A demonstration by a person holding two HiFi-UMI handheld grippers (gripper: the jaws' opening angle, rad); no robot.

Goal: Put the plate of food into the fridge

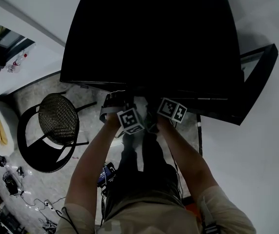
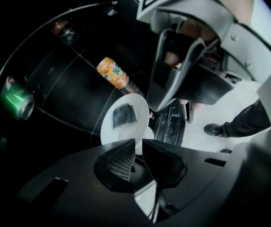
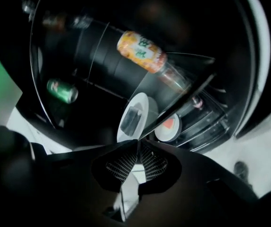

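Your right tool [image 3: 136,148] is pinching the near rim of the white plate [image 3: 145,107], with its jaws closing tightly on the edge. The plate is carrying a dark piece of food [image 3: 133,117] inside the dark fridge [image 3: 102,65]. An orange-labelled bottle [image 3: 141,52] is lying on its side farther in. A green can [image 3: 62,90] is lying off to the left. A glass shelf [image 3: 187,79] is running its edge just right of the plate, and a small round tub [image 3: 167,126] with a red top is sitting past that edge.

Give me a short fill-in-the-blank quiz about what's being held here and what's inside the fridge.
1. The left gripper and right gripper both clamp one white ____ carrying dark food.
2. The can in the fridge is ____.
3. The bottle has an ____ label.
Missing: plate; green; orange.
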